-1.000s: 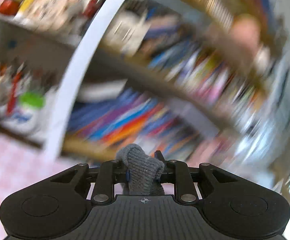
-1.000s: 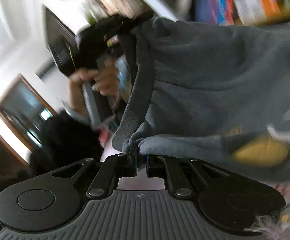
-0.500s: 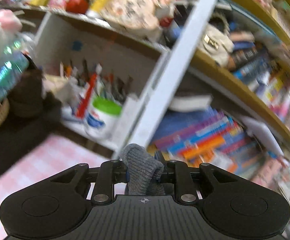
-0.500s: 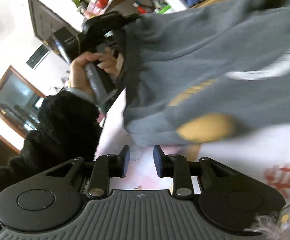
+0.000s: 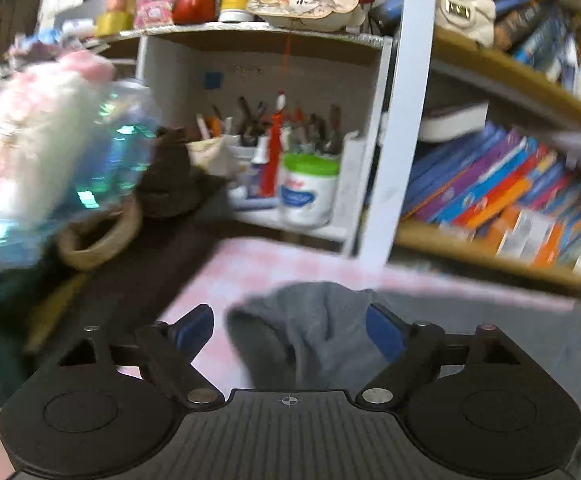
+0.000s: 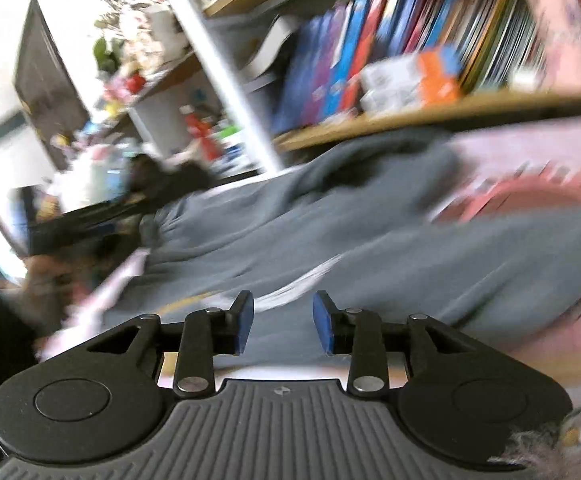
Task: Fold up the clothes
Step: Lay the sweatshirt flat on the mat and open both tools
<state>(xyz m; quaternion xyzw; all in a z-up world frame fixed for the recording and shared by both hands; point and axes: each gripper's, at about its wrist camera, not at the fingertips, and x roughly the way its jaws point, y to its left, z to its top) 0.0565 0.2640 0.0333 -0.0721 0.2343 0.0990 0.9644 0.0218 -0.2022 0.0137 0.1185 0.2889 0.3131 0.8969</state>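
Observation:
A grey sweatshirt (image 6: 330, 224) lies spread on the pink checked tablecloth (image 5: 250, 264), with a white and yellow print partly showing. Its grey ribbed cuff (image 5: 310, 332) lies between the wide-open fingers of my left gripper (image 5: 290, 330), which is not clamped on it. My right gripper (image 6: 283, 320) is open and empty just above the near part of the sweatshirt. Both views are blurred by motion.
A white and wood bookshelf (image 5: 394, 120) stands right behind the table, with rows of books (image 6: 390, 60), a pen holder and a white tub (image 5: 308, 192). A plush toy and a bottle (image 5: 50, 152) sit at the left by a woven basket (image 5: 98, 236).
Both grippers have opened and let go of the sweatshirt. It has dropped from hanging in the air to lying on the table. Both cameras have tilted down toward it.

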